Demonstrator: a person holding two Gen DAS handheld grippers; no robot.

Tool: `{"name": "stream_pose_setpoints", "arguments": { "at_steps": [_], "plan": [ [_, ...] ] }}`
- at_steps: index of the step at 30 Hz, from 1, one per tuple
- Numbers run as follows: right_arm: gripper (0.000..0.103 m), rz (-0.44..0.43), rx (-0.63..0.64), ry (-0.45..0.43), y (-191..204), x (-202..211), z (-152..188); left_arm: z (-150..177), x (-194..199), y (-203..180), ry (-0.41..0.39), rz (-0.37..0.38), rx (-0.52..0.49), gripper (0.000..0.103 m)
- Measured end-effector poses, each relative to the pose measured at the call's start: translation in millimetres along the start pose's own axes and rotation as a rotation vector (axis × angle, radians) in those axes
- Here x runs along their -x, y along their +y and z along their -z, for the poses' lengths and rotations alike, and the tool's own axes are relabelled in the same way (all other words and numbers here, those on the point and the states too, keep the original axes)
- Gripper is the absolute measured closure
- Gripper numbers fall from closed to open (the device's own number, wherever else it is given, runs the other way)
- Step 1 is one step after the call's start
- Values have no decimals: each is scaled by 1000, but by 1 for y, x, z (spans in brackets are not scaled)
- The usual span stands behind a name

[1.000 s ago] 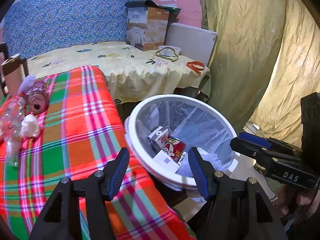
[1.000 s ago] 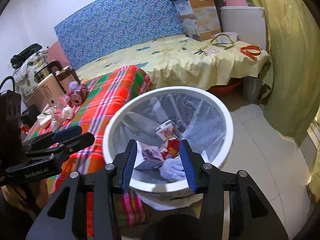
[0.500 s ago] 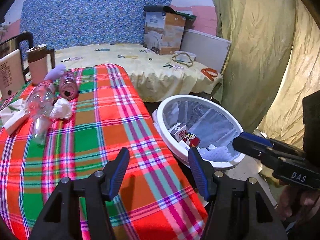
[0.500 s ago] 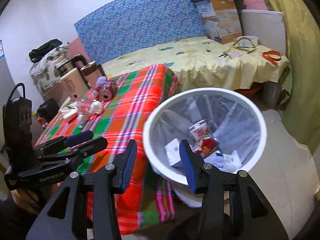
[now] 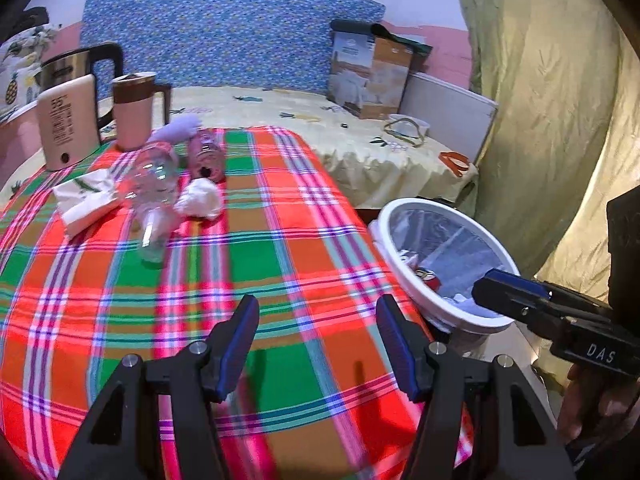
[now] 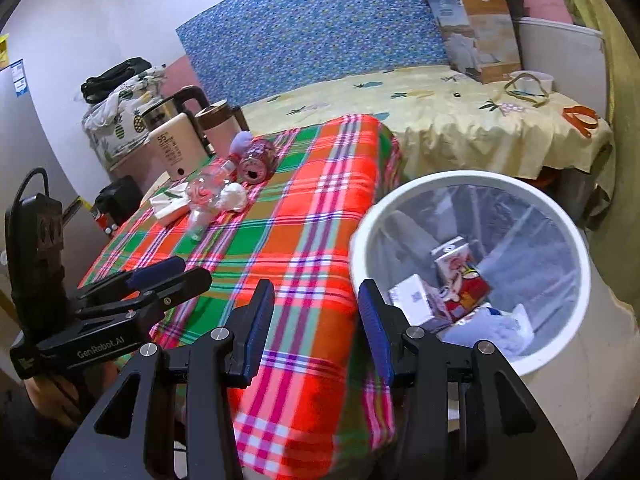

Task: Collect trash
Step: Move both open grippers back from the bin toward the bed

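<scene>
The desk (image 5: 280, 264) fills the near ground under its red, green and orange plaid cloth, and beside its right edge stands the white trash bin (image 6: 568, 248) with a clear liner, already carrying a red cartoon carton (image 6: 460, 276), a white box (image 6: 412, 300) and pale crumpled paper at the bottom; behind them runs a bed with a yellow cover (image 6: 460, 120) and a cardboard box (image 5: 370, 76) at the wall; on the far left part of the desk sits the remaining trash in a tight cluster: a clear plastic bottle (image 5: 154, 188) lying on its side, a folded white wrapper (image 5: 86, 200) just left of it, a pink can (image 5: 206, 156) lying just behind, and a crumpled white tissue (image 5: 200, 200) touching the bottle's right side; a pink mug (image 5: 132, 110) and a beige kettle (image 5: 68, 120) stand behind that cluster; left tongs (image 5: 318, 344) hang over the plaid with jaws wide apart and nothing between them, well short of the cluster; right tongs (image 6: 316, 320) sit at the desk's bin-side edge, jaws partly apart, empty too
</scene>
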State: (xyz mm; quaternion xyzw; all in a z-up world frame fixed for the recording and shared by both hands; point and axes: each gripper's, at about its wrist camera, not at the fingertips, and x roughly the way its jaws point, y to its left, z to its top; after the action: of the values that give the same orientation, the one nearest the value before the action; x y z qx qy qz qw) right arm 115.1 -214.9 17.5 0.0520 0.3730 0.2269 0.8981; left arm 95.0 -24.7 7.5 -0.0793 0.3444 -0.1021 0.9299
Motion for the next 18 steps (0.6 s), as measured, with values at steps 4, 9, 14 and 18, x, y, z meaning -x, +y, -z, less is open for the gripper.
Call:
{"name": "stream_pose_setpoints", "arguments": {
  "at_steps": [4, 9, 14, 18],
  "plan": [
    [57, -26, 2, 10, 7, -4, -2, 1, 3, 16, -1, -45, 24, 40],
    [57, -53, 27, 19, 22, -12, -8, -1, 8, 38, -12, -94, 58, 40],
    [57, -65, 43, 29, 34, -22, -12, -3, 14, 59, -29, -138, 77, 40],
    [57, -71, 50, 39, 42, -31, -16, -4, 16, 77, -39, -168, 99, 40]
  ]
}}
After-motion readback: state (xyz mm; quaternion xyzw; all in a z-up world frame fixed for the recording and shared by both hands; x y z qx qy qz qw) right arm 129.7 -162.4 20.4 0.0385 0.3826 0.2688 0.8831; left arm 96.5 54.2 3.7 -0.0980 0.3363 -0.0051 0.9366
